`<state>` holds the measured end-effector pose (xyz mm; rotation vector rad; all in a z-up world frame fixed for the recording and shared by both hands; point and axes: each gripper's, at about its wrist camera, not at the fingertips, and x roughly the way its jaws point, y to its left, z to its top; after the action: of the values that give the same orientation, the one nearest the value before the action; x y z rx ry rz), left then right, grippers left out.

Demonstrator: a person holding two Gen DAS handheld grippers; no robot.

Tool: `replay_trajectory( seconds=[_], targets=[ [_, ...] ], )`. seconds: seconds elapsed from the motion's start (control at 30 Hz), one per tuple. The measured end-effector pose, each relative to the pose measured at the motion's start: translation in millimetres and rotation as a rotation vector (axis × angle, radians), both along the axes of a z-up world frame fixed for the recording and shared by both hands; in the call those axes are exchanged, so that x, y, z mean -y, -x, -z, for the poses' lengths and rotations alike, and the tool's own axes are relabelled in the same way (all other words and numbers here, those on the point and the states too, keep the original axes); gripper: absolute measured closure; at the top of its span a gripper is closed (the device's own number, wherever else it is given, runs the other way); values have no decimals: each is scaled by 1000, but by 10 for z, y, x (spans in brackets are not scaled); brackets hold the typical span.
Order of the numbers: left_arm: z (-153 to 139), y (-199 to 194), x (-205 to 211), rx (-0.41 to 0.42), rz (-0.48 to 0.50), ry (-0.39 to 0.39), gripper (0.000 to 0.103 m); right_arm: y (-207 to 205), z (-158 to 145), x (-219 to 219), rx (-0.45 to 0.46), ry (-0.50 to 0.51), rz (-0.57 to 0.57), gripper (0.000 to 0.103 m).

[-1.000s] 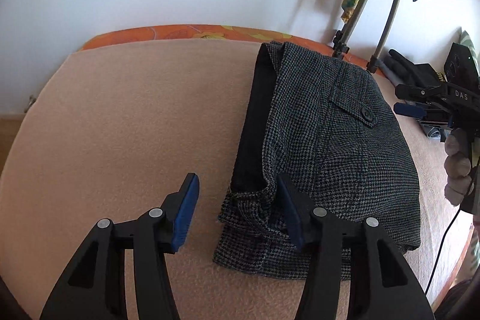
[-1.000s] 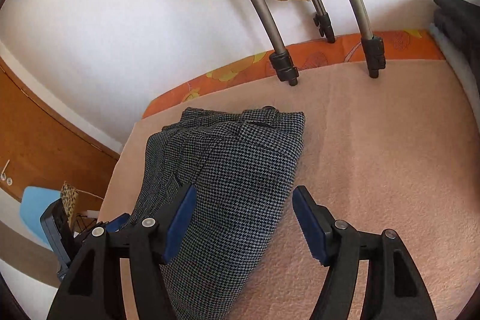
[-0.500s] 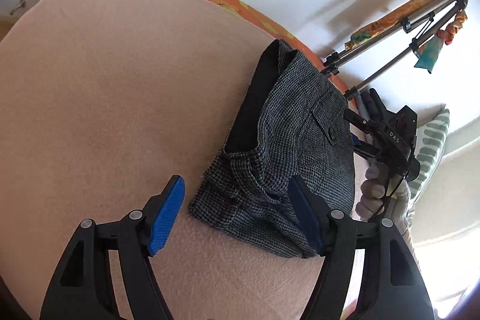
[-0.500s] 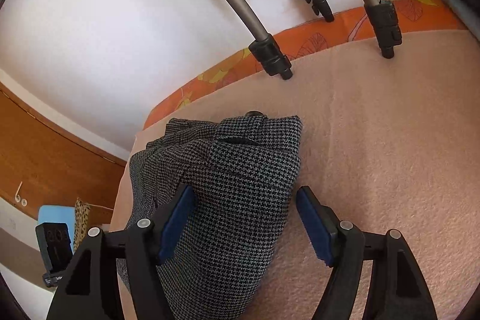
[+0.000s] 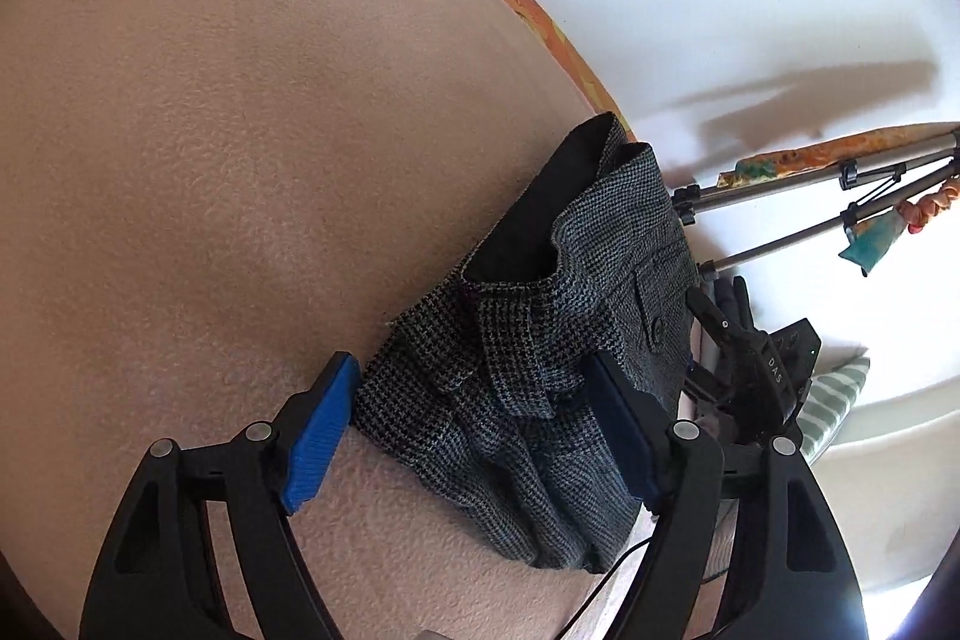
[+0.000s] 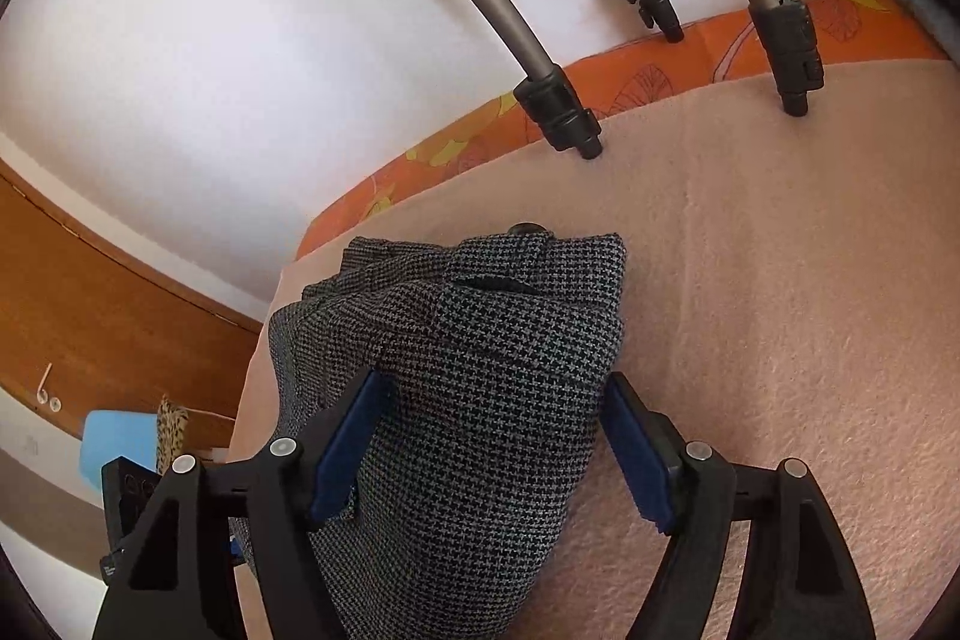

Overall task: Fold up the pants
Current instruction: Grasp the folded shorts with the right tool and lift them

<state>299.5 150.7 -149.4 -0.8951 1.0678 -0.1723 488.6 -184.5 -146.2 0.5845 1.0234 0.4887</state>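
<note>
The folded grey houndstooth pants (image 5: 600,280) lie on the beige blanket (image 5: 210,130), black lining showing at the far end. My left gripper (image 5: 474,430) straddles their near end; its jaws are opening and the blue pads do not press on the cloth. From the other side, my right gripper (image 6: 489,451) stands open around the pants (image 6: 480,328), with a gap at its right pad (image 6: 636,460). The right gripper (image 5: 756,364) also shows beyond the pants in the left wrist view, held by a hand.
Grey tripod legs (image 6: 558,106) stand on the blanket by the orange sheet edge (image 6: 660,82) and white wall. A striped cushion (image 5: 834,400) lies right of the pants. Wooden flooring (image 6: 90,292) and a blue object (image 6: 114,436) lie beyond the bed's edge.
The left wrist view has rolled; the left jaws have widened and moved in around the pants' near end. The right gripper has come closer over the pants, jaws slightly wider.
</note>
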Motion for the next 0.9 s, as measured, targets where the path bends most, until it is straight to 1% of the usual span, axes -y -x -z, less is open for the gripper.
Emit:
replay_trajectory(
  seconds=[0.03, 0.13, 0.17, 0.27, 0.33, 0.4, 0.47, 0.5, 0.57, 0.6, 0.63, 0.73, 0.83, 0.9],
  targets=[
    [-19, 50, -33, 12, -18, 11, 26, 3, 11, 16, -3, -9, 1, 26],
    [-86, 106, -74, 40, -54, -10, 25, 16, 8, 53, -2, -15, -1, 27],
    [-85, 83, -74, 35, -57, -16, 24, 16, 6, 48, -2, -12, 0, 27],
    [-22, -23, -29, -14, -71, 6, 24, 19, -4, 16, 1, 3, 2, 27],
    [-11, -63, -2, -13, -89, 10, 24, 18, -10, 6, 2, 11, -2, 27],
    [13, -52, 8, -22, -96, 22, 24, 14, -3, 24, -8, -2, 0, 27],
    [17, -2, 10, -17, -82, 5, 24, 15, 6, 24, -18, -9, -4, 27],
    [3, 35, 16, -13, -81, -8, 24, 16, -1, 6, -15, 3, -12, 28],
    [-15, 128, 19, -37, -98, -40, 23, 16, -12, -35, -7, 29, -28, 27],
    [4, 167, 34, -59, -109, -29, 24, 18, -15, -50, -6, 38, -32, 27],
    [11, 205, 43, -61, -116, -12, 23, 16, -16, -58, -7, 40, -31, 27],
    [4, 200, 86, -60, -126, -11, 23, 11, -10, -67, -11, 31, -17, 27],
    [36, 141, 109, -55, -169, 43, 23, 16, -2, -68, -12, 18, -1, 27],
    [22, 86, 146, -43, -185, 31, 22, 15, 7, -53, -17, 2, 10, 28]
  ],
)
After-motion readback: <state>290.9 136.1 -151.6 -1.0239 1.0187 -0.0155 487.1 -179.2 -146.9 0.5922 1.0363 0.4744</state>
